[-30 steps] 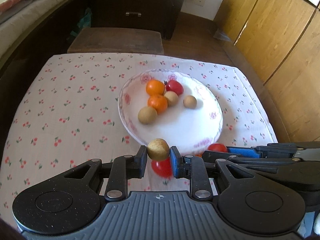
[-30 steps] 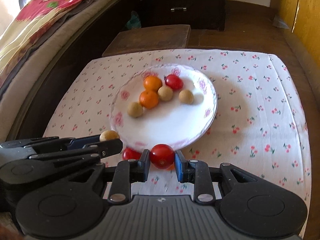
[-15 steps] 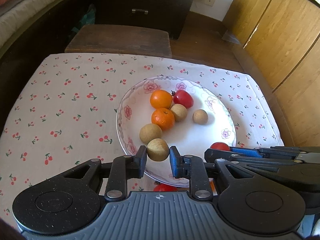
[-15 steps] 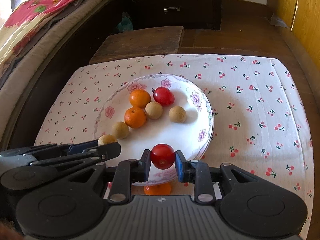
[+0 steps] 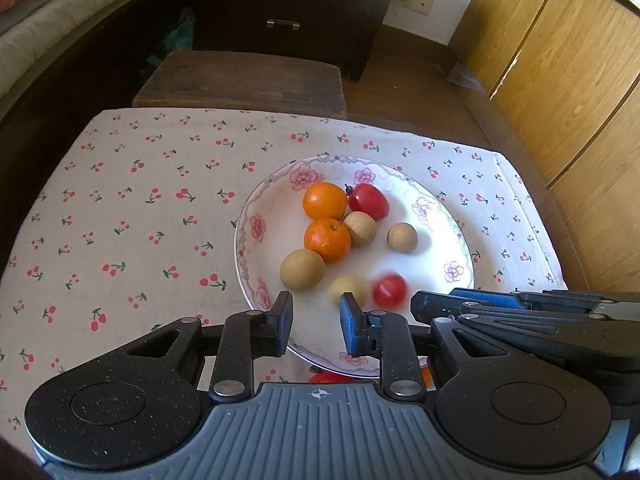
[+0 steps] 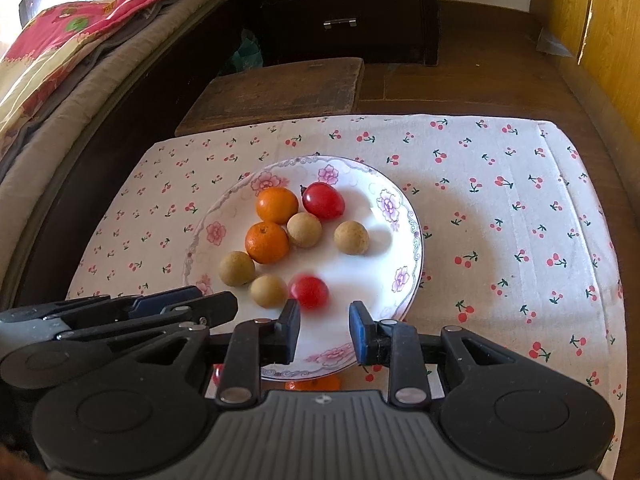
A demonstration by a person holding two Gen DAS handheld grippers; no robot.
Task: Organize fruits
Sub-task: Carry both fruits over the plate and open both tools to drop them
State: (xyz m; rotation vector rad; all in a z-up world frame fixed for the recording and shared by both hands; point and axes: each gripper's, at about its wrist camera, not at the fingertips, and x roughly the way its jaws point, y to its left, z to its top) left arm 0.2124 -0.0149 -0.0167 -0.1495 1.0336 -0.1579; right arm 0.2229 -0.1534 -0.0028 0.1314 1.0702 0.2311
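Observation:
A white floral plate [image 5: 256, 236] [image 6: 404, 216] sits on the cherry-print cloth. It holds two oranges [image 5: 326, 238] [image 6: 266, 242], several tan round fruits and two red fruits. A tan fruit [image 5: 346, 289] [image 6: 269, 290] and a red fruit [image 5: 390, 290] [image 6: 309, 291] lie blurred on the plate's near side. My left gripper [image 5: 314, 322] is open and empty over the plate's near rim. My right gripper [image 6: 324, 332] is open and empty beside it. Under the grippers, a red fruit [image 5: 328, 377] and an orange [image 6: 314, 383] lie on the cloth, mostly hidden.
A dark wooden stool [image 5: 244, 80] stands beyond the table's far edge. A dark drawer chest [image 6: 344, 12] is behind it. A bed with bedding [image 6: 60, 60] runs along the left. Wooden cabinet doors [image 5: 560, 80] line the right.
Both grippers moved forward over the plate and opened. The left let go of the tan fruit and the right let go of the red fruit; both now lie on the plate.

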